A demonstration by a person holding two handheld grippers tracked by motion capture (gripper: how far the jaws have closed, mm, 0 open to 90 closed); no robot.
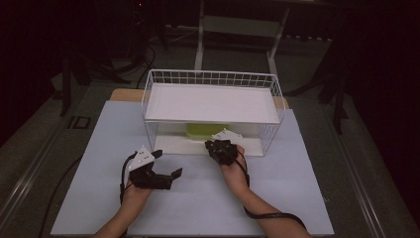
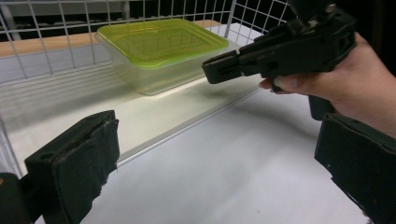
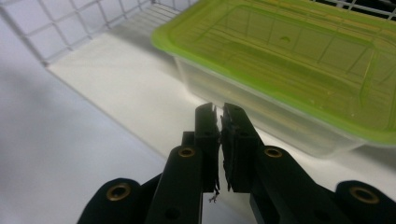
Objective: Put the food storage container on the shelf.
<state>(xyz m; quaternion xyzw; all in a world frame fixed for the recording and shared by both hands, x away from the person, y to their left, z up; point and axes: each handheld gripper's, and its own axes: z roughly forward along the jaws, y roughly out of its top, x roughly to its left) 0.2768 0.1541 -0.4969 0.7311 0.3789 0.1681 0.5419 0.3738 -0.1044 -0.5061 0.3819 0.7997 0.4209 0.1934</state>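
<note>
A clear plastic container with a lime-green lid (image 1: 205,130) (image 2: 163,46) (image 3: 299,56) sits on the lower board of a white wire rack (image 1: 148,99), under its upper shelf. My right gripper (image 1: 213,145) (image 3: 220,109) points at the container's near side from just outside the rack's front edge, a short way off it. Its jaws are shut, with nothing between them. It also appears at the top right of the left gripper view (image 2: 280,51), held by a hand. My left gripper (image 1: 168,162) (image 2: 215,130) rests over the table left of the right one, open wide and empty.
The rack stands at the back of a white tabletop (image 1: 198,203), its wire walls closing the sides and back. Its lower board (image 2: 140,121) lies nearly level with the table. Dark floor and metal stands (image 1: 237,25) surround the table.
</note>
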